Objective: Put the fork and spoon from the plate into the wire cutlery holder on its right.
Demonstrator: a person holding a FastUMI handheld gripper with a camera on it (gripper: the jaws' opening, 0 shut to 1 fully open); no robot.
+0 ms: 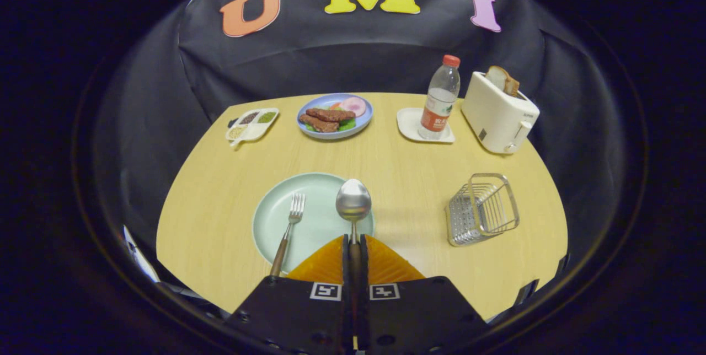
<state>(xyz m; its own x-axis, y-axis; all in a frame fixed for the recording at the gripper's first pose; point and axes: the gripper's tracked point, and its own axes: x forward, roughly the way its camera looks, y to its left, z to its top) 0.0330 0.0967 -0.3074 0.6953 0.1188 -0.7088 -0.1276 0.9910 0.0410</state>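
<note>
Gripper view: gripper [353, 245] is seen with jaws pressed in on the spoon [353, 205] handle, pinching it from both sides; only a thin gap is left, filled by the handle. Spoon bowl points forward, just ahead of the fingertips, over the right part of the green plate [276, 234]. Whether the spoon is lifted clear or resting on the plate cannot be told for sure; a shadow under the bowl suggests lifted.

Fork [288, 231] is lying on the plate's left half, tines pointing to the far edge of the tabletop, handle end hanging over the plate's near rim. Untouched, well left of the fingers.

Wire cutlery holder [483, 210] is placed near the right edge of the tabletop [209, 222], well apart from the plate, seemingly tipped so its open mouth faces up and toward the far right corner. Nothing is seen inside it.

Along the far edge: sectioned condiment tray [251, 124], blue plate of food [335, 116], bottle [440, 98] on a white coaster [409, 123], toaster [498, 111] at the far right corner.

Step judged: spoon grasped, transfer not yet done; fork not started. Next move calls for a lift, a carry to the right across bare tabletop, alignment over the holder mouth, then release. Risk noted: light wire holder could be knocked or shoved by the spoon.
</note>
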